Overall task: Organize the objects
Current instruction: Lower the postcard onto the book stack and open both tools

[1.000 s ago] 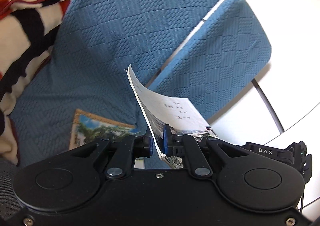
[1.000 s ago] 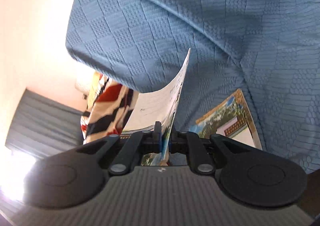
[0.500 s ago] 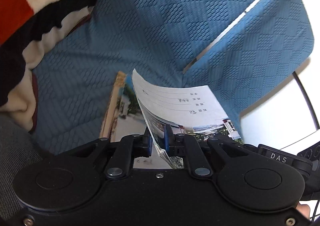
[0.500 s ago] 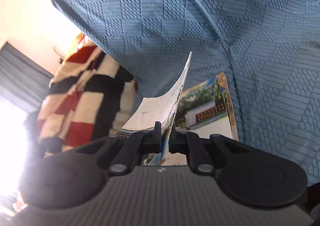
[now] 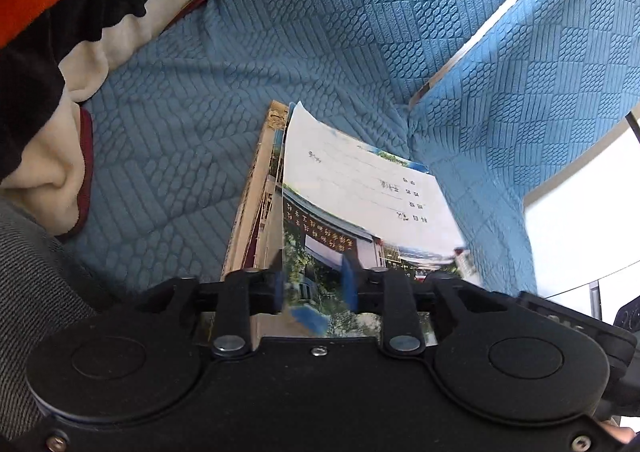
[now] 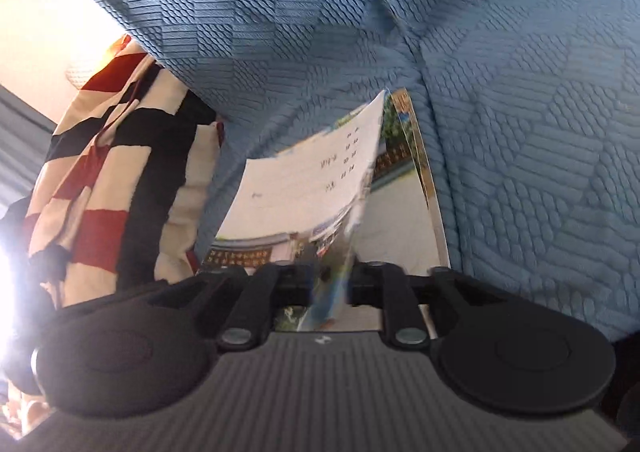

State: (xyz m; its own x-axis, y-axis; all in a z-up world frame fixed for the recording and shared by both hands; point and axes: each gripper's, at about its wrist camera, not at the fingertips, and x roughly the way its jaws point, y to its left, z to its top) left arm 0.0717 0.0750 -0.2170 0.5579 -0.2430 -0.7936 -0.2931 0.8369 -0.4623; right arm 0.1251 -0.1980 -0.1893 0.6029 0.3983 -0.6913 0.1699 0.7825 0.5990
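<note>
A thin booklet (image 5: 360, 192) with a white lined cover and a photo of a building is settling onto a second, tan-edged booklet (image 5: 258, 208) that lies flat on the blue sofa seat. My left gripper (image 5: 314, 286) has its jaws opening; the booklet's near edge sits between the blue pads without being pressed. In the right wrist view the same booklet (image 6: 304, 180) rests on the lower booklet (image 6: 400, 220). Its blurred edge stands loose between the opening jaws of my right gripper (image 6: 330, 284).
The quilted blue sofa cover (image 5: 168, 156) runs up into a backrest and an armrest (image 5: 540, 92). A red, black and cream striped blanket (image 5: 60, 32) (image 6: 100, 172) is heaped at the left. Pale floor (image 5: 580, 232) shows beyond the armrest.
Both grippers came down toward the seat with the booklet. Their jaws have parted, and the booklet, upright and curled before, now lies over the tan-edged one.
</note>
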